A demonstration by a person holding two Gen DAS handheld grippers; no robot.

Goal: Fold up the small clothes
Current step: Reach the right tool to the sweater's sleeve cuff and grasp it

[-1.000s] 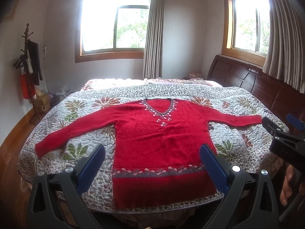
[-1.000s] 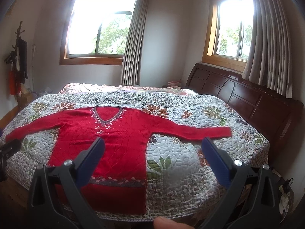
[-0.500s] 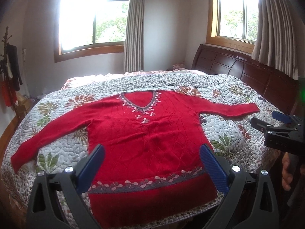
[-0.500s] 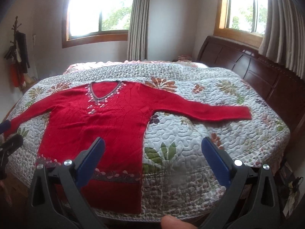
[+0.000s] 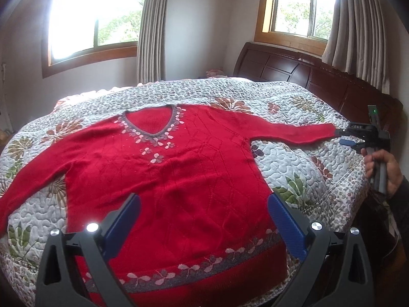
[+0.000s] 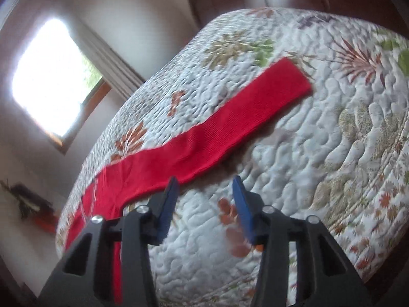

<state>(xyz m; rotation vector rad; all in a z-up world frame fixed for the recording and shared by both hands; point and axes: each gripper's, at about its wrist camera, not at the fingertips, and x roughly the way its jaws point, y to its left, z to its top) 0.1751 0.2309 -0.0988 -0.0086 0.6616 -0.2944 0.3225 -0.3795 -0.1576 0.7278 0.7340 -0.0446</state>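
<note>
Red sweater (image 5: 166, 179) lies flat, front up, on the quilted bed (image 5: 294, 174), filling the centre of the left wrist view; V-neck toward the top of frame, hem w/ grey flower band at the bottom. Both sleeves spread out to the sides.

Left claw (image 5: 204, 220) sits at bottom centre of its view, over the sweater's lower body, fingers spread wide, nothing between them.

Right claw (image 6: 204, 199) shows at mid right of the left wrist view, a hand (image 5: 383, 168) gripping its handle, tips right at the cuff of the right-side sleeve (image 6: 217, 130). Contact w/ the cuff can't be told. In its own view, which is tilted and blurred, the sleeve runs as a red strip from lower left to upper right, cuff in the upper right; fingers at bottom centre are partly apart, holding nothing, quilt visible in the gap.

Windows w/ curtains and a dark wood headboard (image 5: 319, 74) fill the top of the left wrist view.
</note>
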